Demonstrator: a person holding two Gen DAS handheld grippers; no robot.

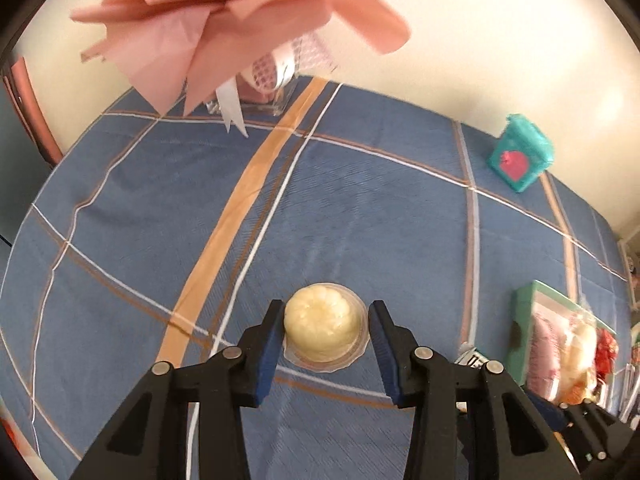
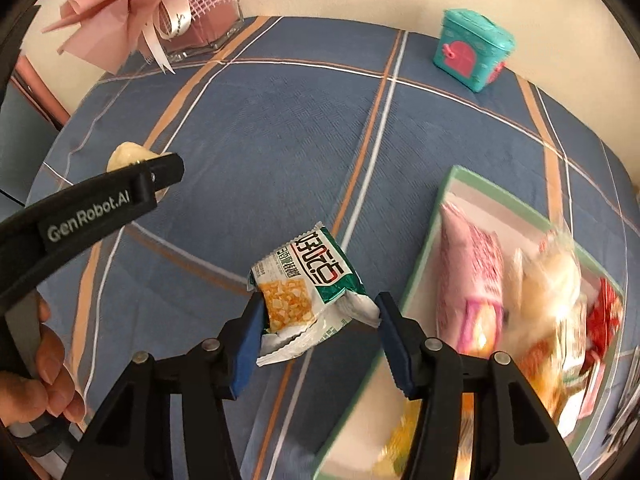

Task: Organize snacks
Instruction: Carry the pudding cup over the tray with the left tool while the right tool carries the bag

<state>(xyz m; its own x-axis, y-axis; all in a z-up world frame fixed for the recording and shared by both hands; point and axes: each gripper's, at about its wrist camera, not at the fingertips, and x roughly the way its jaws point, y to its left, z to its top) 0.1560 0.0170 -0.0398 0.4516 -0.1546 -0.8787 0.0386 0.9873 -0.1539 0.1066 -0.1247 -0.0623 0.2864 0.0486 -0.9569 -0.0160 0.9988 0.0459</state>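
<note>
A round cream jelly cup sits on the blue plaid tablecloth between the fingers of my left gripper. The jaws stand open around it, with a gap on the right side. My right gripper is open around a green and white snack packet lying on the cloth. The left finger touches the packet's edge. A green-rimmed tray to the right holds a pink packet and several other wrapped snacks. The jelly cup shows behind the left gripper in the right wrist view.
A pink bouquet in a glass vase stands at the back left. A teal toy box with a pink door stands at the back right. The tray lies at the right in the left wrist view. A cream wall runs behind the table.
</note>
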